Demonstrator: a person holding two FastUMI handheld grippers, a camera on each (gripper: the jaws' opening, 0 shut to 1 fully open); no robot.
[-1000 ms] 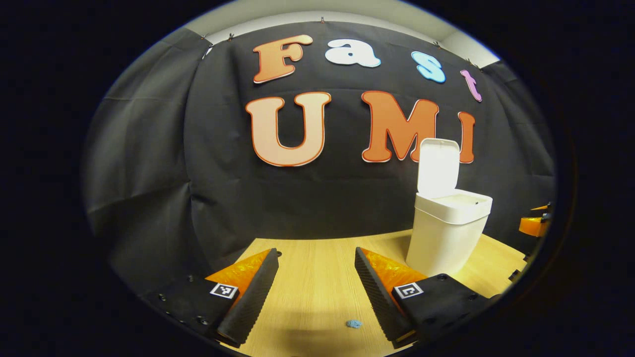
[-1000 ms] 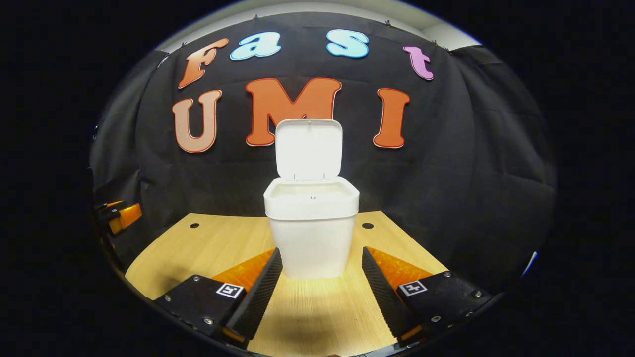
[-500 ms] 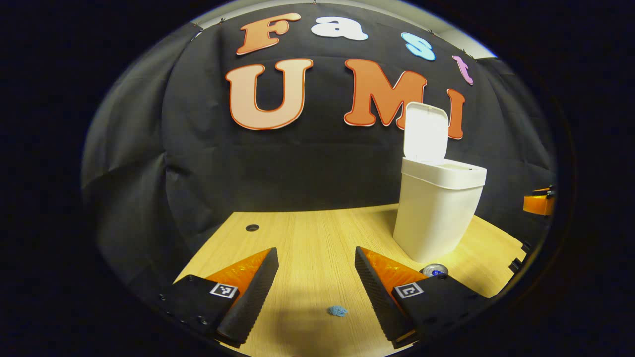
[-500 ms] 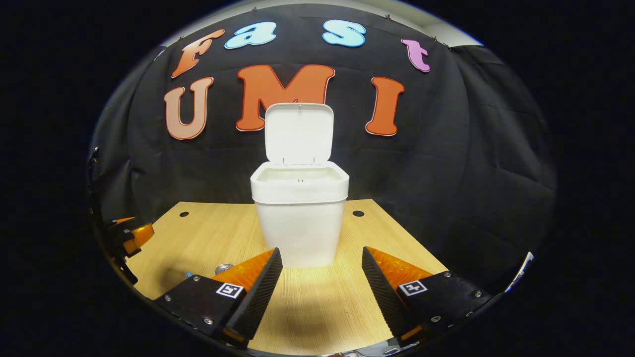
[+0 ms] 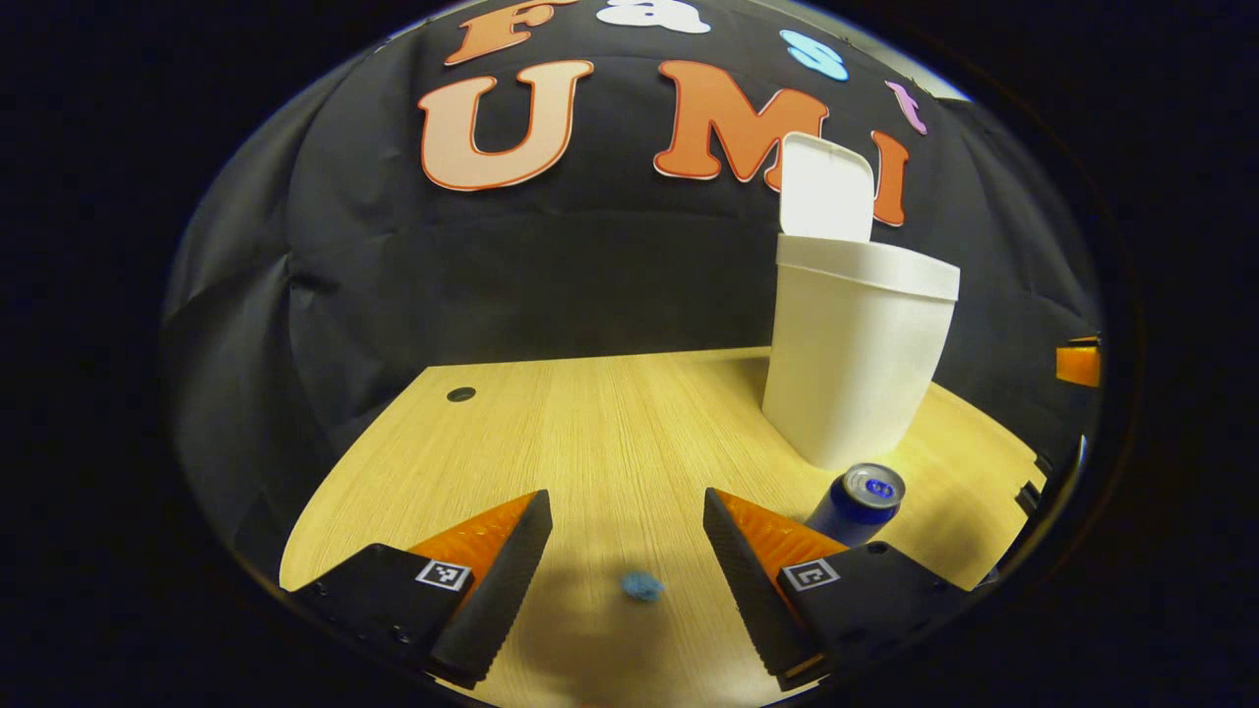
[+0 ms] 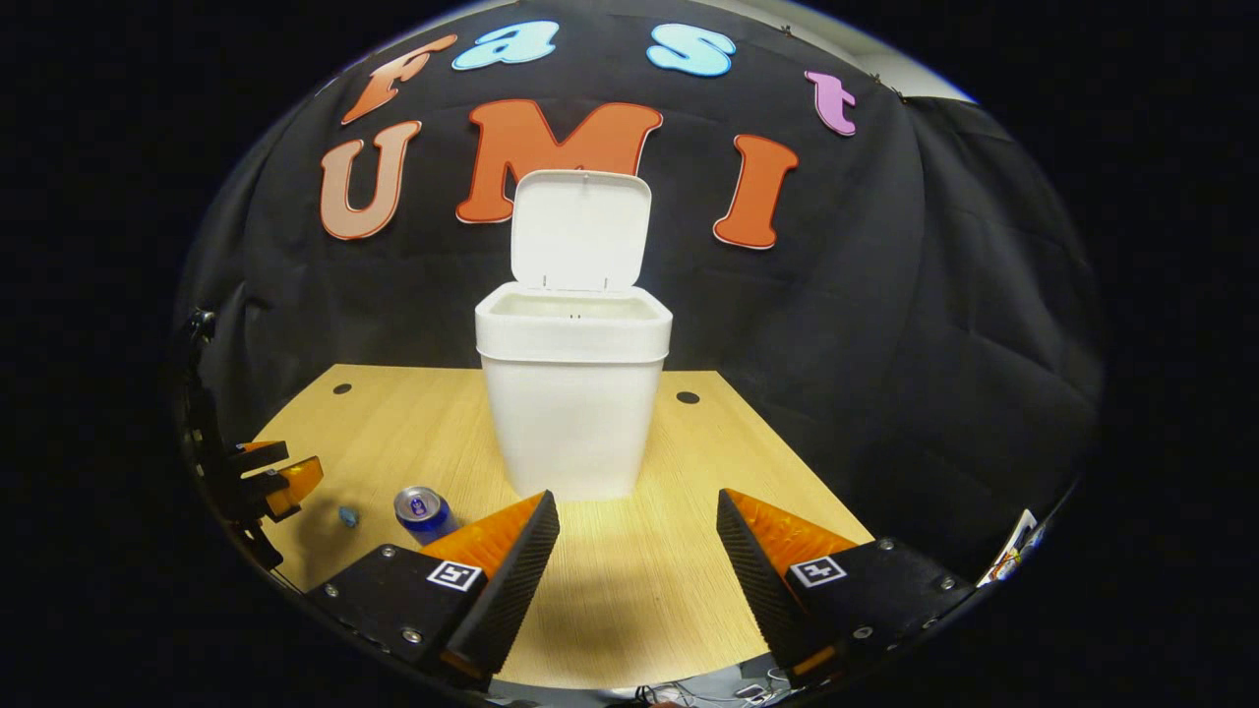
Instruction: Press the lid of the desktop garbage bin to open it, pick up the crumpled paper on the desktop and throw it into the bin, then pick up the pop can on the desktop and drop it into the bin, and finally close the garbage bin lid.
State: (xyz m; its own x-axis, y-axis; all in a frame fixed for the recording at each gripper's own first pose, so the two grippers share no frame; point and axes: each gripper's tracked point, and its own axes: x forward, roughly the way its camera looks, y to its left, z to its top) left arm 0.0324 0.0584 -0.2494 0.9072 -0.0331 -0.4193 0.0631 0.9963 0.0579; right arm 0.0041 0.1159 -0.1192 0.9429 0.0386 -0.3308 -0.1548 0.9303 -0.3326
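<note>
One white plastic garbage bin [image 6: 572, 403], squarish with rounded corners and tapering toward its base, stands upright on the light wood-grain desktop [image 5: 610, 433]. Its one flat white lid [image 6: 580, 231] is flipped up, standing near vertical at the back rim, so the mouth is open. In the left gripper view the same bin [image 5: 854, 359] sits to the right with the lid [image 5: 824, 189] raised behind it.

One blue pop can [image 5: 858, 503], a metal cylinder with a silver top, stands upright on the desktop just in front of the bin's base; in the right gripper view the can [image 6: 423, 512] is left of the bin, apart from it. One small crumpled paper ball [image 5: 641, 586], blue and rough-textured, lies on the desktop between the left gripper [image 5: 628, 575] fingers, touching neither. In the right gripper view the paper [image 6: 347, 515] is a tiny blue scrap left of the can.

Two grippers. The left one is spread wide with nothing held, its ridged pads [image 5: 497, 590] low over the wood, shadow under them. The right gripper [image 6: 637, 580] is also wide apart and empty, aimed at the bin's front, well short of touching it. Each finger carries a small square black-and-white marker. The left gripper shows again at the left edge of the right gripper view [image 6: 266, 482].

Two round dark holes [image 6: 688, 398] in the desktop flank the bin near the back.
</note>
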